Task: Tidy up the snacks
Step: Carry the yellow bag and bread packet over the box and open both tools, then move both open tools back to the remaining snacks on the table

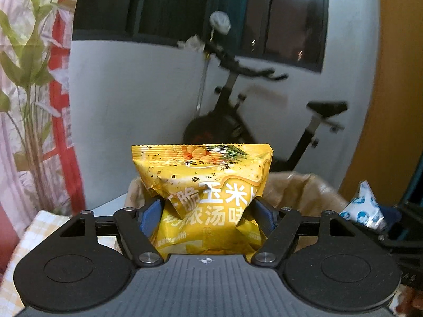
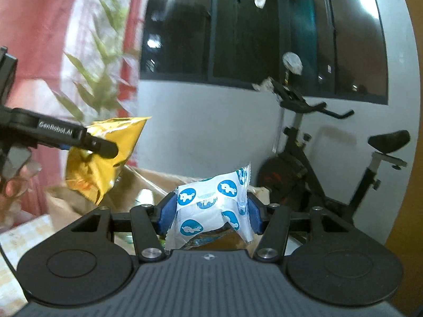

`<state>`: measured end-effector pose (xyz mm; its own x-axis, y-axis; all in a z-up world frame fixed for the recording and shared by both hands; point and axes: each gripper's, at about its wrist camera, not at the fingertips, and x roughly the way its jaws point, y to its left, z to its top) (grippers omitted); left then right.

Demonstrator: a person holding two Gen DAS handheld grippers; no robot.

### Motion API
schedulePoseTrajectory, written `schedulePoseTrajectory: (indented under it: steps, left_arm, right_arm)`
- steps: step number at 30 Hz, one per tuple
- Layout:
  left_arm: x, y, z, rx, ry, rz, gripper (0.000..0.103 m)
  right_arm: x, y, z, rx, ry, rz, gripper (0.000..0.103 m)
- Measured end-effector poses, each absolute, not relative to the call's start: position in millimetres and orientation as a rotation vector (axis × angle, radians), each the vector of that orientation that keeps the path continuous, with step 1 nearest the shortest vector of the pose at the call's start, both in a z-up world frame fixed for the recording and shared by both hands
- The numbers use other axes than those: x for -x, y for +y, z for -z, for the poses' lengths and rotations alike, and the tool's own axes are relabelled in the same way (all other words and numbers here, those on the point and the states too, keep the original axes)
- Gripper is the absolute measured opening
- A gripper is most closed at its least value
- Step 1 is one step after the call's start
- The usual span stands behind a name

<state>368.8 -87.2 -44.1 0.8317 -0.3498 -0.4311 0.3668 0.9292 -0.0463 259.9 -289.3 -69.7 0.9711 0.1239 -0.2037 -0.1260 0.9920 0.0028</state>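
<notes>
My left gripper (image 1: 207,218) is shut on a yellow snack bag (image 1: 203,182) with white Chinese lettering and holds it upright in the air above a brown paper bag (image 1: 298,192). My right gripper (image 2: 208,215) is shut on a white snack packet (image 2: 211,206) with blue round animal prints. The white packet also shows at the right of the left wrist view (image 1: 362,207). The yellow bag (image 2: 105,158) and the left gripper's finger (image 2: 103,146) show at the left of the right wrist view, above the paper bag (image 2: 148,185).
A checked tablecloth (image 1: 34,227) covers the table under the bag. An exercise bike (image 2: 325,163) stands against the white wall (image 1: 132,105) under a dark window (image 2: 264,39). A curtain with leaf print and red stripe (image 1: 34,79) hangs at the left.
</notes>
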Motion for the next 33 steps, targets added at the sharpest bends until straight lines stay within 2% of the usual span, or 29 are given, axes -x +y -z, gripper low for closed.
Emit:
schedulePoseTrajectory:
  steps: [6,8,16,29,33]
  left_arm:
    - [-370,-64,49,-0.006,0.474,0.359,0.089]
    - [-366,-57,45,0.008,0.459,0.348,0.089]
    - [-315,-28,31,0.041,0.367,0.347,0.089]
    - [-237,11,73,0.121,0.328,0.383,0.083]
    - [-230,5,106,0.155,0.435,0.435,0.071]
  right_arm:
    - [-278,-285,83,-0.037,0.299,-0.124,0.063]
    - [-275,-287,85,-0.043,0.292,-0.128,0.073]
    - [-248,-302,81,-0.088,0.235,-0.127,0.074]
    - [-188,-323,106,-0.136,0.188,-0.110,0.074]
    - [-174,-325,122,-0.141,0.198,-0.098,0.074]
